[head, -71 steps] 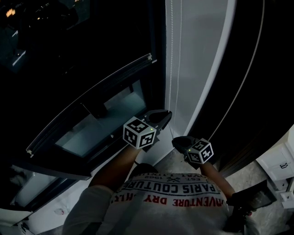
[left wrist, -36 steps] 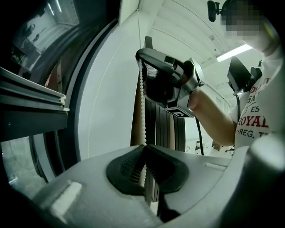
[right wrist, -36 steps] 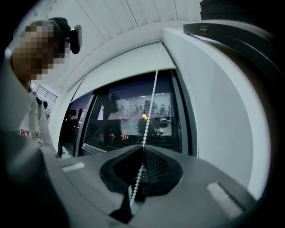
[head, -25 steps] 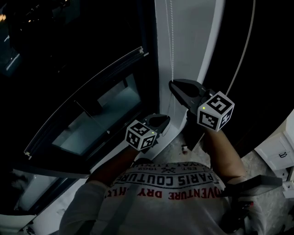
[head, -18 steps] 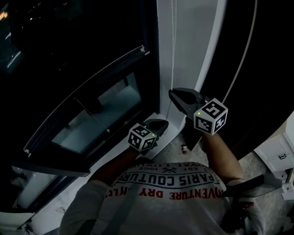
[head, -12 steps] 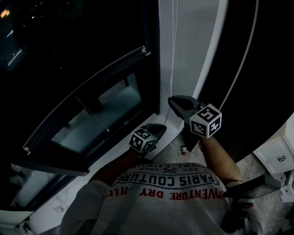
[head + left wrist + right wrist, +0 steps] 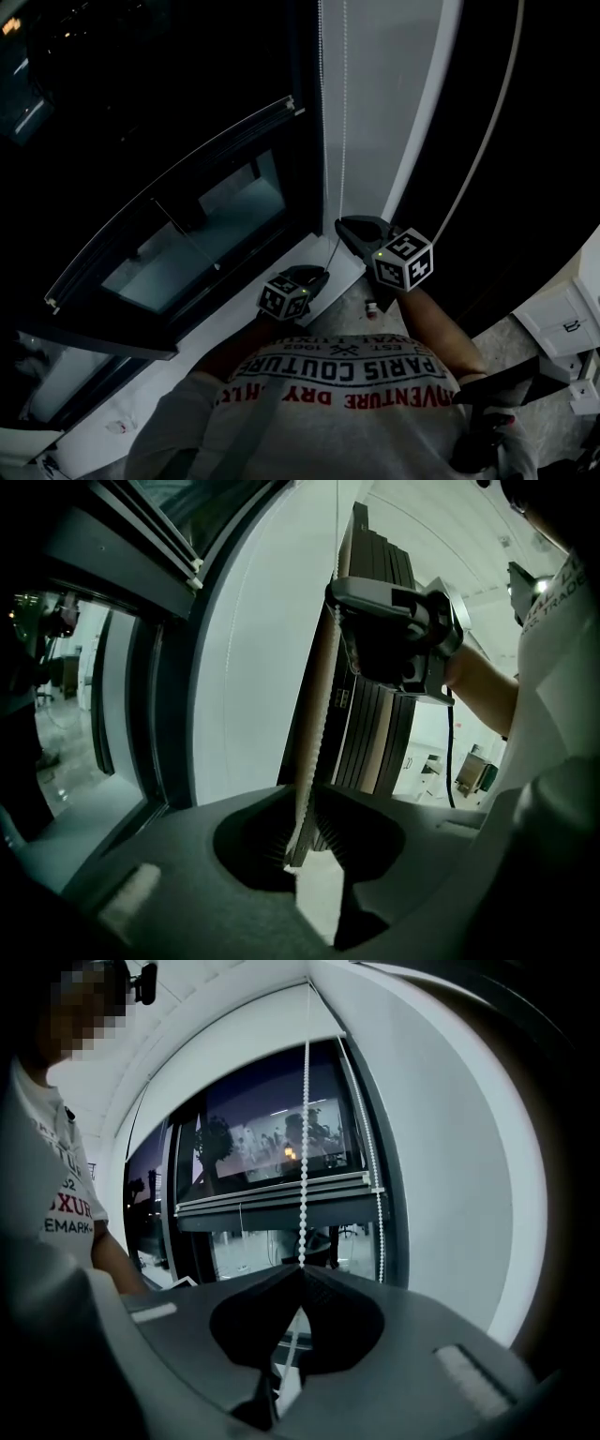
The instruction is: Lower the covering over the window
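Grippers on the bead chain beside a dark window

Right gripper has its jaws closed on the bead chain, which runs up along the pale wall strip next to the window. Left gripper sits lower and nearer the person, its jaws having just been opening; they stand a little apart, with a strand of the chain passing loose between them. The blind's bottom rail hangs partway down the glass, above the sill
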The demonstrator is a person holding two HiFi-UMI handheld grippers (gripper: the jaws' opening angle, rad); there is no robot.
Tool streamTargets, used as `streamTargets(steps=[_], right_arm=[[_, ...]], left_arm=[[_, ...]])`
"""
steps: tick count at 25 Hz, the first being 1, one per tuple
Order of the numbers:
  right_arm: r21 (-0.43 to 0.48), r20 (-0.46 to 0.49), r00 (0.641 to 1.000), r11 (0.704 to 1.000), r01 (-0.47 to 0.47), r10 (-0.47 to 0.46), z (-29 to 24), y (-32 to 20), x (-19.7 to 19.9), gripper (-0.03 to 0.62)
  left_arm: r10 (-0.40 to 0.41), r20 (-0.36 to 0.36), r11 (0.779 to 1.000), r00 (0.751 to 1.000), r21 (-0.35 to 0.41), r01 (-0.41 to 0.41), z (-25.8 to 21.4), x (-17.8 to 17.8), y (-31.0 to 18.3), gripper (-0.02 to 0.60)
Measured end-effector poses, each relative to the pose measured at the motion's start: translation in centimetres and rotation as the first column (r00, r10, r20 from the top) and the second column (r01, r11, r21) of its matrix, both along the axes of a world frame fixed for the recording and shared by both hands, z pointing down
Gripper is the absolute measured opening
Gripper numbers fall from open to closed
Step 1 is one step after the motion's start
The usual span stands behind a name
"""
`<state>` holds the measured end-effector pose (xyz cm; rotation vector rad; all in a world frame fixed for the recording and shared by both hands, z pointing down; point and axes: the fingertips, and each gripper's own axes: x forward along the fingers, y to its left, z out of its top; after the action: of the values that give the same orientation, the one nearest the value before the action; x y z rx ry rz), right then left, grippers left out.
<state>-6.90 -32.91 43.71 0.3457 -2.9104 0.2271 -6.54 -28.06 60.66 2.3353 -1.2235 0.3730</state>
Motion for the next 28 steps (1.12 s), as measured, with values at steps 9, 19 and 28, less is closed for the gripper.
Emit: streamTargets(steps=[9, 19, 28], right_arm=[[-0.027, 0.035, 0.999, 1.000, 0.002, -0.001, -0.1, 0.1, 0.1, 0.006], [-0.027, 0.051, 0.998, 0.999, 0.031, -0.029, -0.2, 1.1, -0.3, 0.006], [-0.032, 0.056, 0.997, 0.998, 0.063, -0.061, -0.1, 2.0, -1.5, 0.006]], left_arm=[[-0.051, -0.207, 0.984, 0.977, 0.155, 0.084, -11.4, -4.7, -2.4, 0.097], [0.186, -0.119, 0.878, 0.975, 0.466, -0.110, -33.6, -1.4, -6.0, 0.137], [0.183, -0.084, 0.877, 0.980, 0.465, -0.124, -36.6, -0.8, -7.1, 0.094]])
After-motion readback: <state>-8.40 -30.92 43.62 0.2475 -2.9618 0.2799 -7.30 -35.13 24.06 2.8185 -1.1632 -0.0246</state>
